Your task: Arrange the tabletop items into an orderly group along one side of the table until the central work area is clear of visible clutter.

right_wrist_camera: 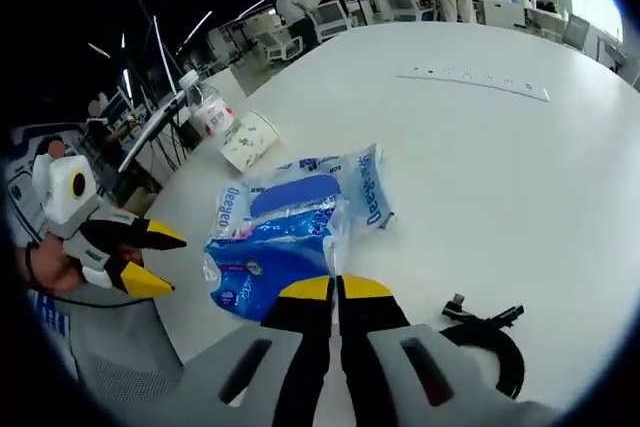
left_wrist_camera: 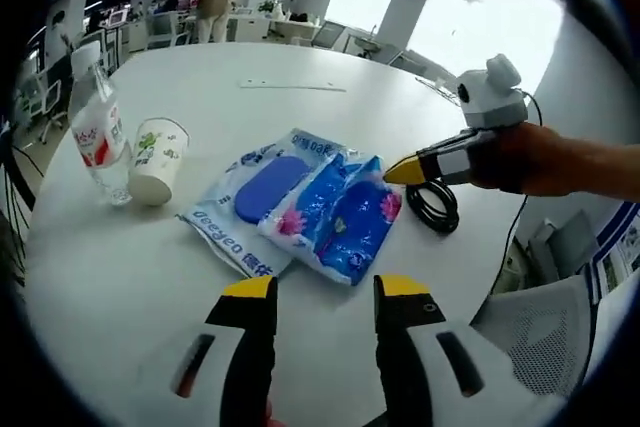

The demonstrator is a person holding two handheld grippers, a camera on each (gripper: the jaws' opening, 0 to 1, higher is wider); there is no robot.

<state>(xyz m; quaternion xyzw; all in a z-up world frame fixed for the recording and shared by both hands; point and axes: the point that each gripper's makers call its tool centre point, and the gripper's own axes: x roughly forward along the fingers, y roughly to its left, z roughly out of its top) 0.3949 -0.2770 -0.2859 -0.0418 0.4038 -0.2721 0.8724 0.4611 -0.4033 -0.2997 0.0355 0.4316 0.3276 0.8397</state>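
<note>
While parted, left gripper (left_wrist_camera: 325, 289) just short of two overlapping blue plastic wipe packs (left_wrist_camera: 300, 205); right gripper (right_wrist_camera: 336, 290), jaws together, near packs' edge beside coiled black cable (right_wrist_camera: 492, 342).

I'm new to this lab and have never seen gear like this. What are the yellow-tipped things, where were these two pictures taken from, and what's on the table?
The yellow-tipped things are hand-held two-jaw grippers, one in each of a person's hands. A fisheye camera rides on each and looks along its jaws, so each picture is one gripper's own view.

In the left gripper view, the left gripper rises from the bottom, open and holding nothing. The right gripper comes in from the side, a hand around it.

In the right gripper view, the right gripper has its jaws together, empty.

On the white round table lie two blue wet-wipe packs, overlapping, a coiled black cable beside them, and further off a paper cup next to a plastic bottle. Nothing is held yet.
</note>
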